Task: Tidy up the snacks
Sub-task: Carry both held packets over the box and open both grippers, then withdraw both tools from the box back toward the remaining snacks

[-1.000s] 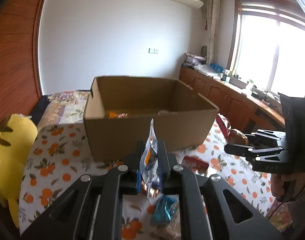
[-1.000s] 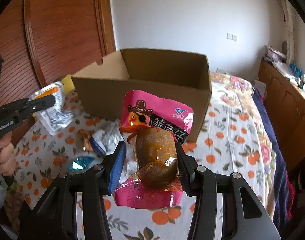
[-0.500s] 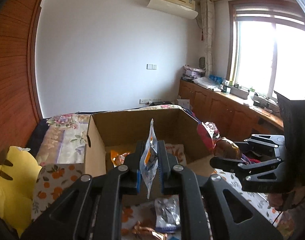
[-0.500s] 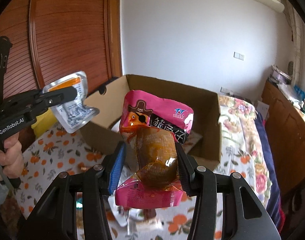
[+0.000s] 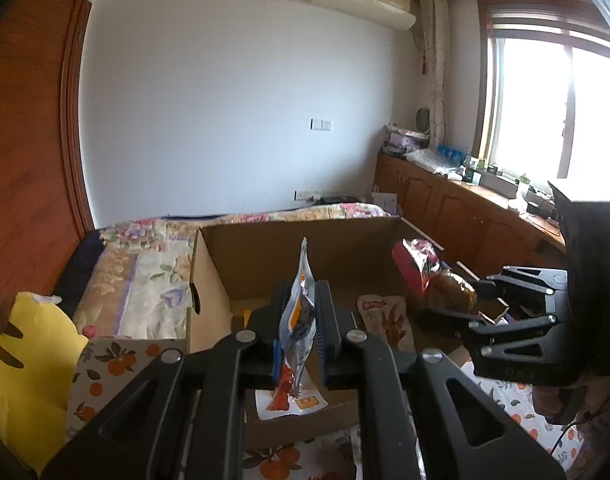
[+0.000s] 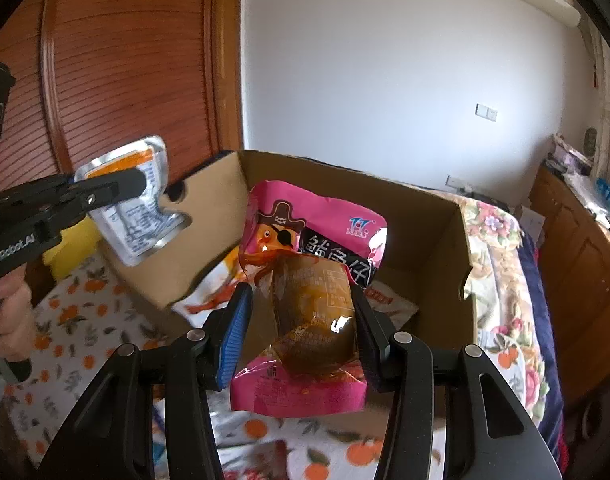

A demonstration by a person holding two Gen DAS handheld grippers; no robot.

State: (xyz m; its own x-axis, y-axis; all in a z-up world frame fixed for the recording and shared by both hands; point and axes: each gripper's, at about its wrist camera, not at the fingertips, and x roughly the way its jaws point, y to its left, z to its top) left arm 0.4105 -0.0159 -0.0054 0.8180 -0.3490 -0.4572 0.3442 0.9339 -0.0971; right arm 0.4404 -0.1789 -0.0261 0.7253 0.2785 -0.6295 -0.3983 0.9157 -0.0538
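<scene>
An open cardboard box point(image 5: 209, 276) point(image 6: 461, 248) stands on a bed with an orange-print sheet. My left gripper point(image 5: 299, 336) is shut on a thin silver and orange snack pouch point(image 5: 299, 320) held edge-on over the box's near part. The same pouch point(image 6: 139, 208) shows at the left of the right wrist view. My right gripper point(image 6: 301, 320) is shut on a pink snack pack point(image 6: 313, 288) with a brown piece inside, held above the box's front rim. That pink pack point(image 5: 421, 264) and the right gripper point(image 5: 457, 308) hang over the box's right side. Several snack packs point(image 5: 385, 312) lie inside.
A yellow plush cushion point(image 5: 21, 364) lies left of the box. Wooden cabinets point(image 5: 457, 208) run under the window on the right, a wood-panelled wall point(image 6: 125, 60) on the left. More packets point(image 6: 261, 456) lie on the sheet in front of the box. A hand point(image 6: 9, 312) holds the left gripper.
Both grippers moved forward and slightly up, from in front of the box to over its opening, each still holding its packet. The box's inside now shows.
</scene>
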